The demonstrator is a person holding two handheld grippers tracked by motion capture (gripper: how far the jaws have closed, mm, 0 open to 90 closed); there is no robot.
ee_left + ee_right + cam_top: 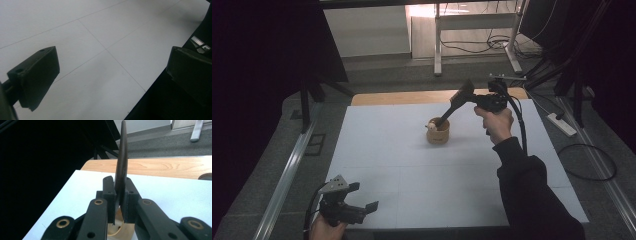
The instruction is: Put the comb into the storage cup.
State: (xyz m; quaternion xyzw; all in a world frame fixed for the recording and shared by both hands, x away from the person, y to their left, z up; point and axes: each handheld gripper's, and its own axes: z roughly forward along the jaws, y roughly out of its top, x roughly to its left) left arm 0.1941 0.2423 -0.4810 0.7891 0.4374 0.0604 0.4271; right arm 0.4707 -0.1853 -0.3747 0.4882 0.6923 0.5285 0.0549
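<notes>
The white desk (412, 175) lies mostly bare — broad open room across its near half and left side, a strip of wood showing along the far edge. The left gripper (362, 197) hovers at the near left corner, jaws spread wide with nothing between them, right at the desk's edge. The right gripper (467, 97) is raised near the far right, jaws closed on the flat dark spatula (122, 167) — its other end slants down into the wooden cup (438, 132) near mid-desk.
</notes>
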